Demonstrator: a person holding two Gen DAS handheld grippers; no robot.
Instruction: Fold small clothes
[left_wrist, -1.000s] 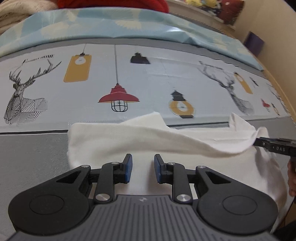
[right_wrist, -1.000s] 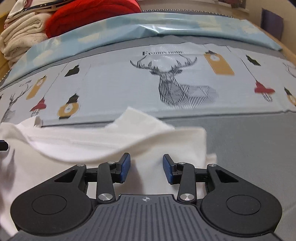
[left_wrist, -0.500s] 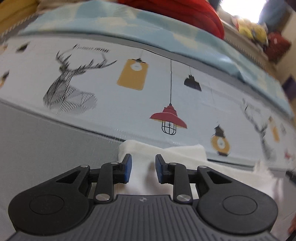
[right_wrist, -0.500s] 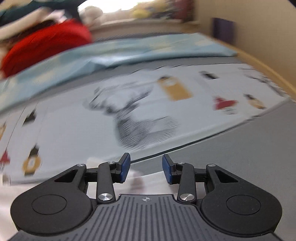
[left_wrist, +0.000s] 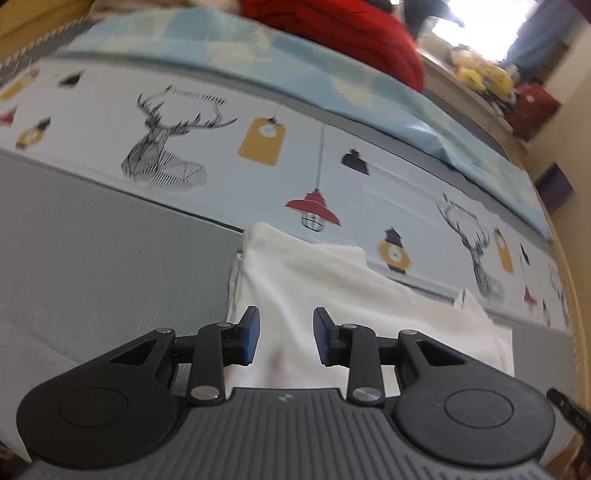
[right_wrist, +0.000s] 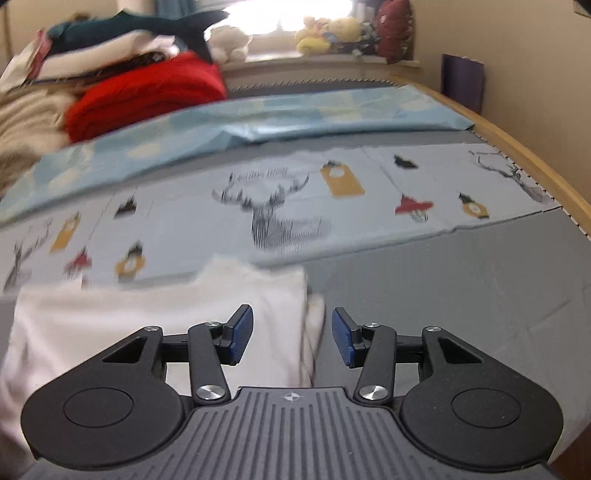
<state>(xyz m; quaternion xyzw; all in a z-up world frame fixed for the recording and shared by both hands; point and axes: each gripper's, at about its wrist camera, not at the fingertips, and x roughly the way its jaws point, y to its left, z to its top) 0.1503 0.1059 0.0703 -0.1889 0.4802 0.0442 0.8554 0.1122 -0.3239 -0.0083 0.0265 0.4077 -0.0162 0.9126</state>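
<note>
Both claws, left claw & right claw, released & opening, empty above folded white garment on bed

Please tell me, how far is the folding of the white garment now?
Done: the white garment lies on the bed sheet folded over, with layered edges at both ends. In hand: nothing; the left gripper and right gripper are opening, pads clear of the cloth. Left: probably another fold, since it looks wide and one corner sticks up.
</note>
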